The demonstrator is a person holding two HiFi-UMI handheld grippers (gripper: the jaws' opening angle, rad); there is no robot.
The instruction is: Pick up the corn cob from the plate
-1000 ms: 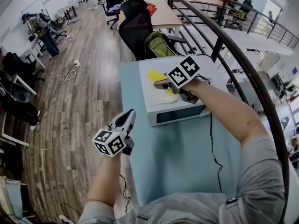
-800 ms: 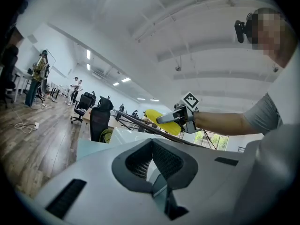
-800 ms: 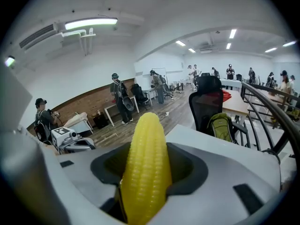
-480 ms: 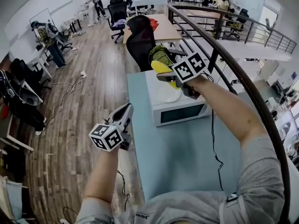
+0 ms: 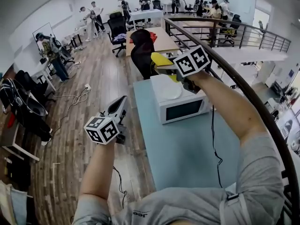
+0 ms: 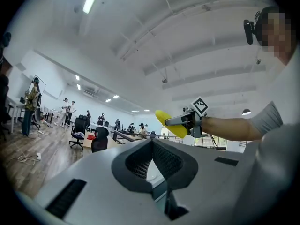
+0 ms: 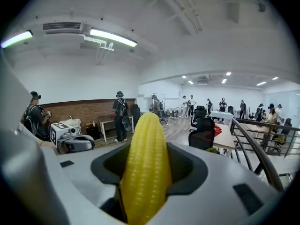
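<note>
My right gripper (image 5: pixel 164 68) is shut on the yellow corn cob (image 5: pixel 161 59) and holds it in the air above the white plate (image 5: pixel 171 92). The plate lies on top of a white microwave (image 5: pixel 180 108). In the right gripper view the corn cob (image 7: pixel 145 168) stands between the jaws, tip pointing away. My left gripper (image 5: pixel 120 108) hangs left of the table, well apart from the corn, with its jaws together and nothing between them. From the left gripper view the corn cob (image 6: pixel 169 123) shows off to the right in the other gripper.
The microwave stands on a light blue table (image 5: pixel 187 153). A dark curved railing (image 5: pixel 243 69) runs along the right. A black chair (image 5: pixel 143 50) stands behind the table. Wood floor (image 5: pixel 70 139) lies below the left gripper. Several people stand at the far desks.
The right gripper has lifted the corn cob off the plate and carried it up above the microwave. The left gripper has risen too, still shut.
</note>
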